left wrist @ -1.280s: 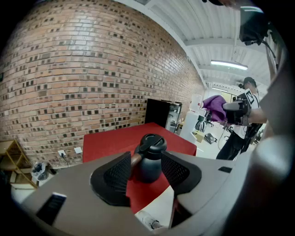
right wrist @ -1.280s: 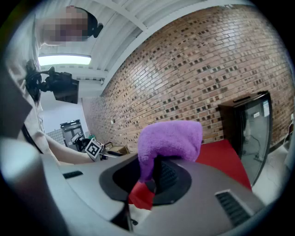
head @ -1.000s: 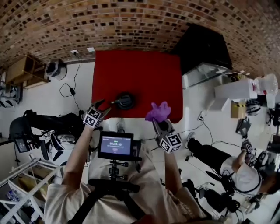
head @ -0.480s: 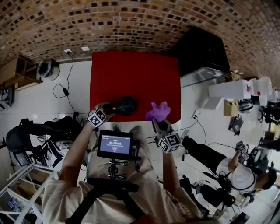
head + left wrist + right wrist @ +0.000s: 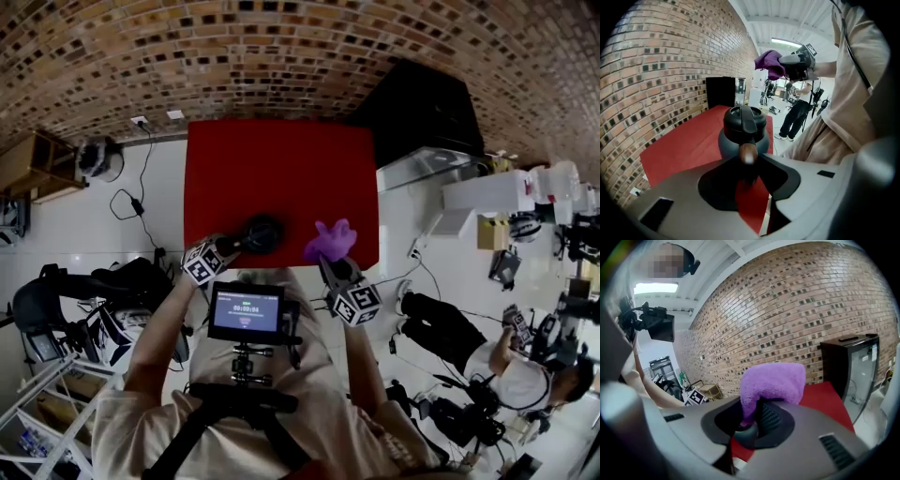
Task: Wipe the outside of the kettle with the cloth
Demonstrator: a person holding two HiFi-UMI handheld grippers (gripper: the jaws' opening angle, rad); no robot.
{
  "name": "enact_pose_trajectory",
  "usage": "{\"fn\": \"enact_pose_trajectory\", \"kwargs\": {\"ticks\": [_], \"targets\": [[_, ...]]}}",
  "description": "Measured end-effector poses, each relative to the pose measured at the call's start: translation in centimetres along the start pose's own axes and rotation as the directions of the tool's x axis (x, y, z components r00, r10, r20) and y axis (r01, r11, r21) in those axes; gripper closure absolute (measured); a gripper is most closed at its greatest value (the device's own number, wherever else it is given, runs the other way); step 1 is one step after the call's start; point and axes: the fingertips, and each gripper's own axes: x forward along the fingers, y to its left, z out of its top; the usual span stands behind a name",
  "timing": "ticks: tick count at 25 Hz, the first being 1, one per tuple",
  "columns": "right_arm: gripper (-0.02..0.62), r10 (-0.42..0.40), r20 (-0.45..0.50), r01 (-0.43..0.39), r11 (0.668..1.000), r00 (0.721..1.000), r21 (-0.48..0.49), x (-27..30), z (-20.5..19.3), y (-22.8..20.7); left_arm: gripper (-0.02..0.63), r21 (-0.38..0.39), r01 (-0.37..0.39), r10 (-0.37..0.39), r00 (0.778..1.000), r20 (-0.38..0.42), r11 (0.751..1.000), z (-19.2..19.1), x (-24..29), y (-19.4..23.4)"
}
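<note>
**A:** Where is the kettle (image 5: pixel 263 233) sitting?

**B:** It is standing upright on the red table (image 5: pixel 281 159), close to the edge nearest the person. Its handle (image 5: pixel 748 153) is pointing out towards the left gripper (image 5: pixel 749 164).

**A:** What is changing there?

**B:** A second ago that gripper was hanging beside the kettle with its jaws wide. It has moved in since, and the jaws have just been closing. In the left gripper view they are now pinching the wooden end of the handle, so the kettle is being steadied.

**A:** And the cloth (image 5: pixel 773 380)?

**B:** The right gripper (image 5: pixel 330 264) is clamping the purple cloth. A thick fold is bulging out above the jaws. In the head view it is hovering over the table's near edge, to the right of the kettle and not touching it.

**A:** So no wiping yet?

**B:** I am judging that the wipe is only about to begin. With the kettle braced, the cloth hand is free to come across to the body. The risk lies in pressing too hard, since the kettle is being held only by the handle's tip and could swivel.
</note>
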Motion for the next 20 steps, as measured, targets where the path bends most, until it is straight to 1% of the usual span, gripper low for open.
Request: {"fn": "enact_pose_trajectory", "kwargs": {"ticks": [2,7,10,13,15,16,17,18,19,20], "targets": [[0.518,0.001,-0.005,-0.001,1.000,1.000,0.016,-0.2,0.4,-1.0,0.483,-0.028,0.012,-0.012,1.000,-0.005,1.000,0.4,0.2,-0.4],[0.518,0.016,-0.010,-0.015,0.997,1.000,0.073,-0.5,1.1,-3.3,0.479,0.012,0.057,-0.056,0.998,-0.029,0.998,-0.2,1.0,-1.4],[0.518,0.032,-0.027,-0.030,0.997,0.999,0.072,-0.5,1.2,-3.9,0.477,-0.020,0.041,-0.042,0.999,-0.024,0.999,-1.1,1.6,-1.6],[0.518,0.053,-0.034,-0.051,0.997,0.998,0.058,-0.2,1.3,-4.0,0.492,-0.069,-0.015,0.017,1.000,0.026,0.997,-0.7,1.6,-1.2],[0.518,0.064,-0.041,-0.062,0.997,0.997,0.041,0.1,1.6,-3.9,0.492,-0.122,-0.025,0.032,0.998,0.053,0.992,-0.4,1.7,-1.2],[0.518,0.070,-0.043,-0.068,0.997,0.997,0.035,0.2,1.8,-3.9,0.492,-0.167,-0.016,0.029,0.997,0.075,0.986,-0.2,1.7,-1.3],[0.518,0.075,-0.044,-0.073,0.997,0.996,0.030,0.3,1.9,-3.9,0.492,-0.230,-0.002,0.027,0.994,0.109,0.973,0.2,1.6,-1.1],[0.518,0.079,-0.044,-0.078,0.997,0.996,0.026,0.3,2.0,-3.9,0.492,-0.309,0.016,0.035,0.987,0.158,0.951,0.6,1.4,-0.6],[0.518,0.082,-0.042,-0.081,0.996,0.996,0.021,0.3,2.1,-4.0,0.494,-0.396,0.038,0.053,0.974,0.218,0.918,1.1,0.9,0.3],[0.518,0.085,-0.040,-0.084,0.996,0.996,0.018,0.3,2.1,-4.1,0.497,-0.480,0.066,0.081,0.957,0.279,0.875,1.4,0.4,1.4]]}}
